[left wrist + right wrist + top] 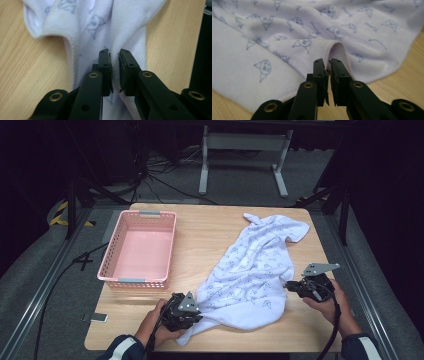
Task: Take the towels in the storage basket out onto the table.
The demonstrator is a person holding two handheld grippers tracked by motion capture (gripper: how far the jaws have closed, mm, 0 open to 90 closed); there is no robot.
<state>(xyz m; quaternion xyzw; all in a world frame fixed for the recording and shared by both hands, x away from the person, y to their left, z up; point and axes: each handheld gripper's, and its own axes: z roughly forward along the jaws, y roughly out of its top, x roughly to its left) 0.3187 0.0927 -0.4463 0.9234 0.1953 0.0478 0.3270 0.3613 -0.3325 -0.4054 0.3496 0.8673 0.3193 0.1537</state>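
We have the towel [250,270] mid-table, long axis running 7 to 1 o'clock. Left gripper [192,312] pinches its 7 o'clock corner; right gripper [290,286], nearly closed, nips the hem at 4.

The towel's [250,275] near corner disappears under the left gripper [196,316], and its printed figures are too small to read from above. Both forearms are cut off at the near edge.
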